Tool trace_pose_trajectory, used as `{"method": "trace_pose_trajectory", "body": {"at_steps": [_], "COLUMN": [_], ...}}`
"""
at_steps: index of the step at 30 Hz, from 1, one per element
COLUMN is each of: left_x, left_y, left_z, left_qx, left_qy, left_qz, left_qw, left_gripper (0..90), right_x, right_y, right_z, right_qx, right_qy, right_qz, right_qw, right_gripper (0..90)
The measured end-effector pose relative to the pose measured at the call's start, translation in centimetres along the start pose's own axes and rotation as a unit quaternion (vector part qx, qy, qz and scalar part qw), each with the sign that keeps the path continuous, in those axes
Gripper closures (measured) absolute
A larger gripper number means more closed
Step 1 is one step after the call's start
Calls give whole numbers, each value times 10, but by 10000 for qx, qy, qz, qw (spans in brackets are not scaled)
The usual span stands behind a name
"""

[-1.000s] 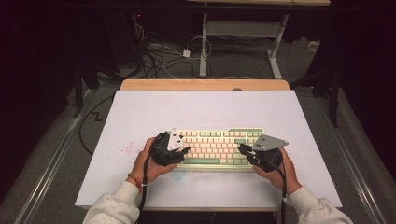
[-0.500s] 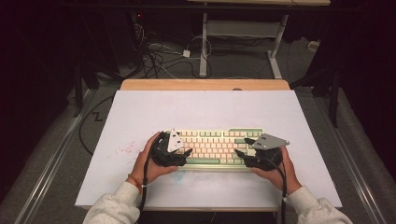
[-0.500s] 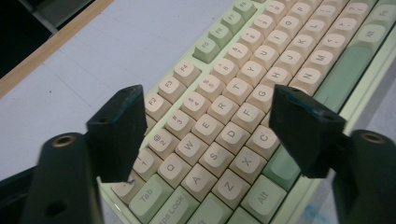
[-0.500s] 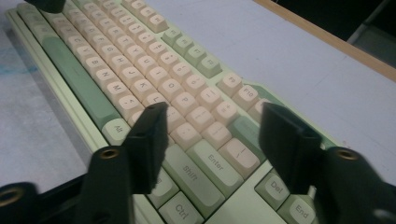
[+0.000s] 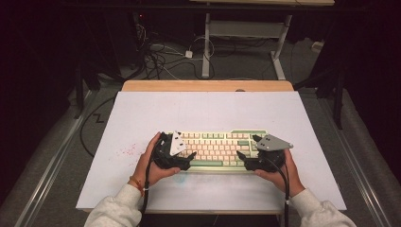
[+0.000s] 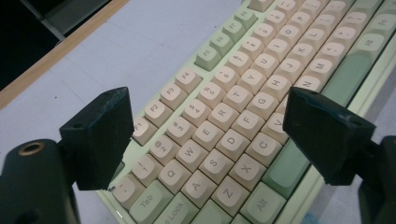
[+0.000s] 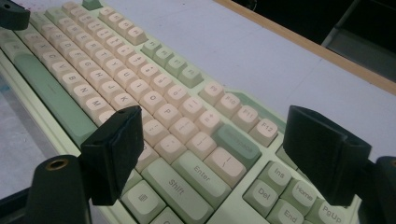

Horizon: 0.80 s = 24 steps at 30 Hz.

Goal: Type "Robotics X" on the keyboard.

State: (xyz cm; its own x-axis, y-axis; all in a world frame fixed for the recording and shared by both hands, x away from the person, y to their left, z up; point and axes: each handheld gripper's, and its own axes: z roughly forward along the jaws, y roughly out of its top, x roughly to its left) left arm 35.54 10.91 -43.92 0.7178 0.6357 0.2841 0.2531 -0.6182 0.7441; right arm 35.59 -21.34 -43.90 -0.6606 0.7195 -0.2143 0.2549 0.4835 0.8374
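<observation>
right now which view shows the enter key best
The right gripper view: the enter key lies close and its label reads clearly, between that gripper's open jaws. The high view shows the whole keyboard, its keys too small to read. The left gripper view shows the keyboard's letter end instead.
</observation>
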Motion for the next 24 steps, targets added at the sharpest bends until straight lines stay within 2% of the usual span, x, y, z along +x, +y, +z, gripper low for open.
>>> {"method": "trace_pose_trajectory", "body": {"at_steps": [4, 11, 14, 24], "left_x": [-2, 1, 1, 1], "left_y": [-1, -2, -2, -1], "left_z": [0, 0, 0, -10], "left_qx": [33, -40, -33, -143], "left_qy": [-12, -12, -26, 32], "left_qz": [18, -35, 11, 61], "left_qw": [10000, 10000, 10000, 9999], "left_gripper": [155, 156, 157, 157], "right_x": [1, 2, 2, 2], "right_y": [1, 2, 4, 8], "right_z": [-1, -2, -3, -12], "right_qx": [-14, -60, -79, -229], "right_qy": [-58, -76, -121, -221], "right_qz": [-85, -71, -99, -131], "right_qw": [9999, 9999, 9998, 9994], "right_gripper": [217, 219, 218, 217]}}
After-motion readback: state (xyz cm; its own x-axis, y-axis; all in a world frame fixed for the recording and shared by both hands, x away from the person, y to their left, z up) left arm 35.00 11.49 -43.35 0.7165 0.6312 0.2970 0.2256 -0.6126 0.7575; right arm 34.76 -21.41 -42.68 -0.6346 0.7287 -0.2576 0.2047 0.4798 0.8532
